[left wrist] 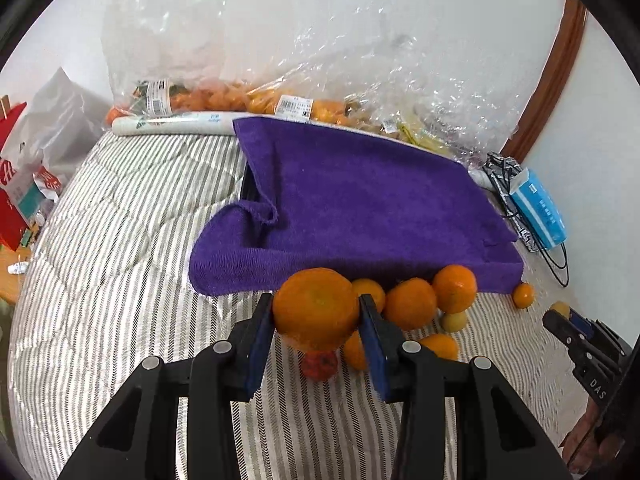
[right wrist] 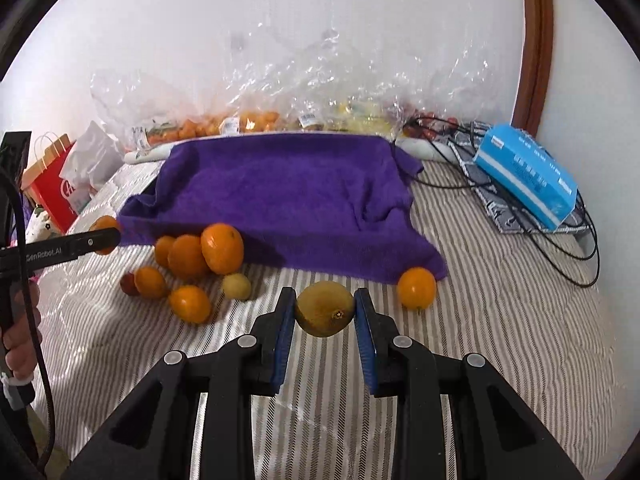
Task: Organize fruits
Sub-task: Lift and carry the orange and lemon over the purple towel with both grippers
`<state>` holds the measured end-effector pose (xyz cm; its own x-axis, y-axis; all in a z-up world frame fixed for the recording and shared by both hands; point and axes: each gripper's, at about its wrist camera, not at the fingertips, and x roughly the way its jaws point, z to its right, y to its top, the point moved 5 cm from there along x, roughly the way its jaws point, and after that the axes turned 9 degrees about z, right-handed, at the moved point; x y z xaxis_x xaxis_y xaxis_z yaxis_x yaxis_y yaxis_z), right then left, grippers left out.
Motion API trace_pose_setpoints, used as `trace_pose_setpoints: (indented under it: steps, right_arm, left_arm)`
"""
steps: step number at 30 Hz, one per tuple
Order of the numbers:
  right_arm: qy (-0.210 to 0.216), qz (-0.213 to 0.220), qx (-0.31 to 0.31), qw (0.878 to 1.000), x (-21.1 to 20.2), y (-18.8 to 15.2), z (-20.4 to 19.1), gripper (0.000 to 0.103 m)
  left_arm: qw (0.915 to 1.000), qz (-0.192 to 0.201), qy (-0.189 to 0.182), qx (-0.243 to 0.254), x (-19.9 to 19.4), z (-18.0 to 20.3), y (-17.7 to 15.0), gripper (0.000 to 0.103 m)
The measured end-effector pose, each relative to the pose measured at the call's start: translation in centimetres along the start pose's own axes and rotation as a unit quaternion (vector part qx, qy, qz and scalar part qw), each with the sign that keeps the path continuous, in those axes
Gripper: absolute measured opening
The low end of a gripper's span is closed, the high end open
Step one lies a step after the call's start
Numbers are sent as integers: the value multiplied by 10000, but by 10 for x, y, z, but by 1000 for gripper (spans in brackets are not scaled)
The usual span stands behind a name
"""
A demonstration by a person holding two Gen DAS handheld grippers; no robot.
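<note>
My left gripper (left wrist: 316, 306) is shut on a large orange (left wrist: 316, 312), held above the striped bedcover (left wrist: 120, 280). My right gripper (right wrist: 325, 310) is shut on a yellow-green lemon (right wrist: 325, 309), also lifted off the cover. Several oranges (right wrist: 200, 252) lie in a loose cluster at the front edge of the purple towel (right wrist: 280, 200), with a small yellow fruit (right wrist: 237, 286) and a small red fruit (right wrist: 129, 284) among them. One orange (right wrist: 417, 288) lies alone to the right. In the right wrist view the left gripper (right wrist: 106, 241) shows at the left with its orange.
Clear plastic bags of fruit (left wrist: 248, 100) line the wall behind the towel. A blue tissue box (right wrist: 528, 182) and black cables (right wrist: 572, 248) lie at the right. A red paper bag (right wrist: 52, 188) stands at the left. A hand (right wrist: 20, 328) holds the left tool's handle.
</note>
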<state>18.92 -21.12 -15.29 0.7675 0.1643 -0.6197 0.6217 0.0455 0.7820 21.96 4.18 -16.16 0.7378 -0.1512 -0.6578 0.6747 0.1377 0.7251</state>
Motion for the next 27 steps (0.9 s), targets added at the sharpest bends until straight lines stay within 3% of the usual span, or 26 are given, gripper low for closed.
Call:
trace_pose_setpoints:
  steps: [18, 27]
  right_arm:
    - [14, 314, 132, 9994, -3, 50, -10, 29]
    - [77, 286, 159, 9994, 4, 61, -28, 29]
  left_arm:
    - [9998, 28, -144, 147, -14, 11, 22, 39]
    - [9978, 54, -445, 481, -25, 36, 28, 39]
